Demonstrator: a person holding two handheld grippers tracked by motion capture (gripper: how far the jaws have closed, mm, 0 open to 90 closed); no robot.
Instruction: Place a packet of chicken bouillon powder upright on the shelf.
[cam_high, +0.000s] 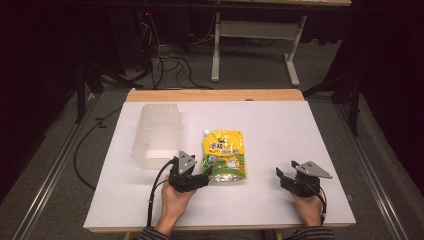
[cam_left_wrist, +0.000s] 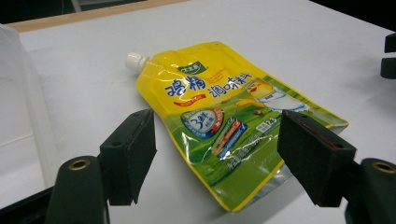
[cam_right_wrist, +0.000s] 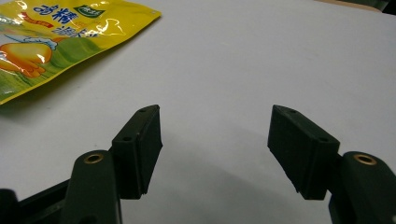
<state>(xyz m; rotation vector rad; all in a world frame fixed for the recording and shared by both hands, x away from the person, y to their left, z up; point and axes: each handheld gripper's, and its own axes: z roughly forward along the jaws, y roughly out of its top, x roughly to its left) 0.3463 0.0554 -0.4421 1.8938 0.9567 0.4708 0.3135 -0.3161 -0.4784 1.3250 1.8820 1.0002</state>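
Observation:
A yellow and green spouted pouch (cam_high: 224, 155) lies flat on the white table (cam_high: 280, 130), its white cap pointing to the far side. In the left gripper view the pouch (cam_left_wrist: 224, 116) lies just beyond the jaws, its near corner between them, untouched. My left gripper (cam_high: 202, 177) is open at the pouch's near left corner, slightly above the table. My right gripper (cam_high: 281, 176) stands open to the right of the pouch, with nothing between its jaws. In the right gripper view the pouch (cam_right_wrist: 56, 37) lies at the upper left, well clear of that gripper (cam_right_wrist: 215, 135).
A clear plastic bin (cam_high: 156, 134) stands on the table to the left of the pouch, close behind the left hand. A wooden strip (cam_high: 215, 95) runs along the table's far edge. Cables and a desk frame (cam_high: 255, 45) lie on the floor beyond.

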